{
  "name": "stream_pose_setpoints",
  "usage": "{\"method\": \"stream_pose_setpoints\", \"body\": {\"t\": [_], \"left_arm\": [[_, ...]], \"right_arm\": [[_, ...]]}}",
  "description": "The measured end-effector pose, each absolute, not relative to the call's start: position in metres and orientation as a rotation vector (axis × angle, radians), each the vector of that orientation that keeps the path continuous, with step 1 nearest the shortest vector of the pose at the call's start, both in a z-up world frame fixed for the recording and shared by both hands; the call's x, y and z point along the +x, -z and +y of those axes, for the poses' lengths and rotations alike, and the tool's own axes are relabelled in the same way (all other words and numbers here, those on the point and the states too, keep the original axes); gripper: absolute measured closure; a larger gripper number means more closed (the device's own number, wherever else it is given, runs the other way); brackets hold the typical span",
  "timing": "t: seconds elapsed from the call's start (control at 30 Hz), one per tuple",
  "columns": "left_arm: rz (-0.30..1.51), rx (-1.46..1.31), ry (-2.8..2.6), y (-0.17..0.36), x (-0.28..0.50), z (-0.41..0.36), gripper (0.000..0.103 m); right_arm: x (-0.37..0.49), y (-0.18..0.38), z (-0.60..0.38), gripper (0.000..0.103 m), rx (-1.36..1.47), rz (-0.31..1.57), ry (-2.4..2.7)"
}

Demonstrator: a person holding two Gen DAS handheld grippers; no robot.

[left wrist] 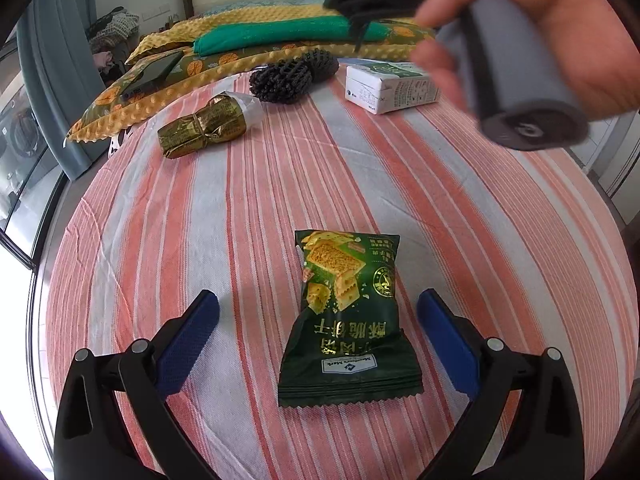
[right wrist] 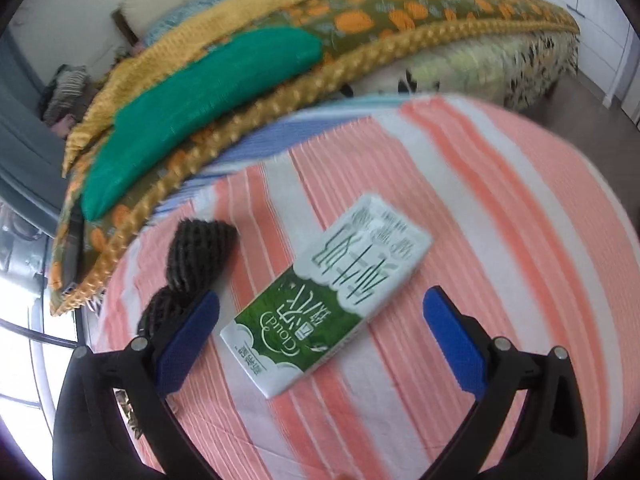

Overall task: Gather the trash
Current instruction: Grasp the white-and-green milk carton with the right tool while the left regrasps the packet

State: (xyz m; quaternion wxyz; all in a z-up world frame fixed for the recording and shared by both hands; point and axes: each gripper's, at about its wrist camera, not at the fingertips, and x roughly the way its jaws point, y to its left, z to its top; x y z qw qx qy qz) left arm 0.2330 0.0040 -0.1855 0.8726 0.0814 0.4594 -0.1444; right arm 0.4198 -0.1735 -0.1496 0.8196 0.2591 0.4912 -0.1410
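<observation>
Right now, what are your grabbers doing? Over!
Left hand-held gripper open around the green snack packet, not touching. Right hand-held gripper open over the milk carton. Nothing in the way.

Open left tongs (left wrist: 318, 308) straddle biscuit packet (left wrist: 346, 320) (untouched).

"cloud" on the milk carton (right wrist: 326, 300)

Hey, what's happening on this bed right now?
A person holding a gripper in each hand is clearing litter off a striped bedsheet. The left gripper is open, with a green biscuit packet lying between its fingers, not gripped. The right gripper is also open, above a green and white milk carton, nothing held. A gold wrapper and black foam netting also lie on the sheet.
</observation>
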Motion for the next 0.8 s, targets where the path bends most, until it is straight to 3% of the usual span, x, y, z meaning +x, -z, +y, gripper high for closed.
{"method": "stream_pose_setpoints", "body": {"t": [0.13,0.17,0.2,0.3,0.37,0.5,0.6,0.7,0.77,0.8], "left_arm": [[0.96,0.169,0.302,0.186,0.233,0.004,0.006],[0.96,0.169,0.302,0.186,0.233,0.004,0.006],[0.96,0.168,0.302,0.186,0.233,0.004,0.005],[0.96,0.169,0.302,0.186,0.233,0.004,0.005],[0.96,0.169,0.302,0.186,0.233,0.004,0.005],[0.96,0.168,0.301,0.186,0.233,0.004,0.005],[0.96,0.168,0.298,0.186,0.234,0.004,0.005],[0.96,0.169,0.298,0.186,0.234,0.004,0.005],[0.96,0.169,0.298,0.186,0.234,0.004,0.005],[0.96,0.169,0.298,0.186,0.234,0.004,0.005]], "right_arm": [[0.417,0.161,-0.175,0.005,0.534,1.071,0.272],[0.413,0.159,-0.176,0.015,0.494,1.063,0.245],[0.408,0.156,-0.177,0.032,0.481,1.051,0.208],[0.391,0.15,-0.187,0.046,0.463,1.049,0.145],[0.379,0.151,-0.2,0.05,0.461,1.069,0.1],[0.37,0.147,-0.207,0.048,0.401,1.094,0.05],[0.375,0.149,-0.203,0.027,0.387,1.086,0.062],[0.386,0.155,-0.193,0.023,0.391,1.081,0.064],[0.39,0.161,-0.187,0.023,0.361,1.091,0.071],[0.388,0.163,-0.186,0.034,0.343,1.089,0.074]]}}
